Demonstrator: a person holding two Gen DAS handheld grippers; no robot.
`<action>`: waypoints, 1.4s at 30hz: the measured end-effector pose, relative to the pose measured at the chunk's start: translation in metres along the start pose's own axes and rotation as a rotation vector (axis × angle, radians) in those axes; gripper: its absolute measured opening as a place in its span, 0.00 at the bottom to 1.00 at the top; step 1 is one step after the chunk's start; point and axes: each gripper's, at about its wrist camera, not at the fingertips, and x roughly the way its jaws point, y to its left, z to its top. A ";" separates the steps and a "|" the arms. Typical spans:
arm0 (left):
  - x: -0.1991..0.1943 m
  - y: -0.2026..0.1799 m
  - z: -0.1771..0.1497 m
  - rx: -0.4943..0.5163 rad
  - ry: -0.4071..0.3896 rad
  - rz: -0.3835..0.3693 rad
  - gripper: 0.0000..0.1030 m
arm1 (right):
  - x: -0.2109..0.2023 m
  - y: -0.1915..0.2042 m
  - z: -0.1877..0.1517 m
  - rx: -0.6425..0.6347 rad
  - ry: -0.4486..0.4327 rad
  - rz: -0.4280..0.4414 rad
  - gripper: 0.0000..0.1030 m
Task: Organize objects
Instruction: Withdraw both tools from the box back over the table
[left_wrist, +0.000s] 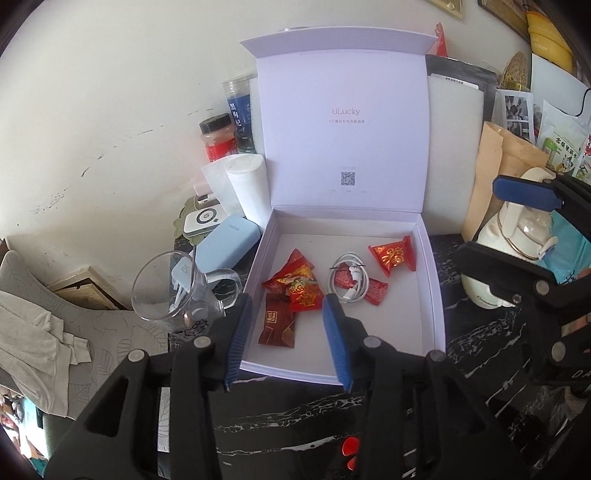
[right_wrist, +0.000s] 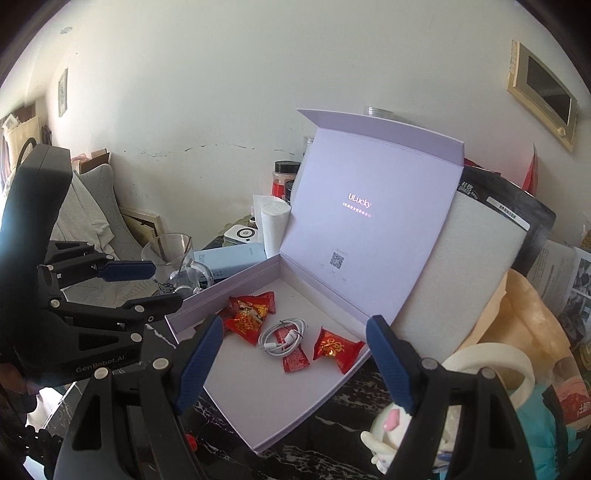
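**Both tools empty above the open box: time to pick the next item**

The left tool (left_wrist: 288, 332) hangs over the near edge of the pale lilac box (left_wrist: 432, 280), its blue pads partly spread with nothing between them. The right tool (right_wrist: 295, 354) hovers beside it, jaws spread wide, also empty. Inside the box lie the red candy packets (left_wrist: 295, 284), a brown sachet (left_wrist: 277, 325), a larger red packet (left_wrist: 393, 256) and the coiled white cable (left_wrist: 349, 280), all resting on the box floor. The lid (left_wrist: 343, 129) stands upright behind them, leaning back against the clutter.

What comes next is a judgement call: the load looks finished, so closing the lid seems likely, unless more goes in from the table (left_wrist: 288, 413). To do that well, catch the lid's top edge with one tool and steady the box wall with the other, because the light card could slide. Watch the glass mug (left_wrist: 173, 291) just left of the box; a wide swing could knock it.
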 end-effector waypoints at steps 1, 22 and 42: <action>-0.004 0.000 -0.002 -0.001 -0.004 0.002 0.39 | -0.003 0.001 -0.001 -0.001 -0.001 -0.001 0.78; -0.067 -0.011 -0.041 -0.041 -0.041 0.034 0.62 | -0.062 0.021 -0.036 -0.015 -0.008 0.005 0.80; -0.102 -0.031 -0.093 -0.060 -0.024 0.023 0.65 | -0.108 0.040 -0.090 -0.005 0.010 0.010 0.80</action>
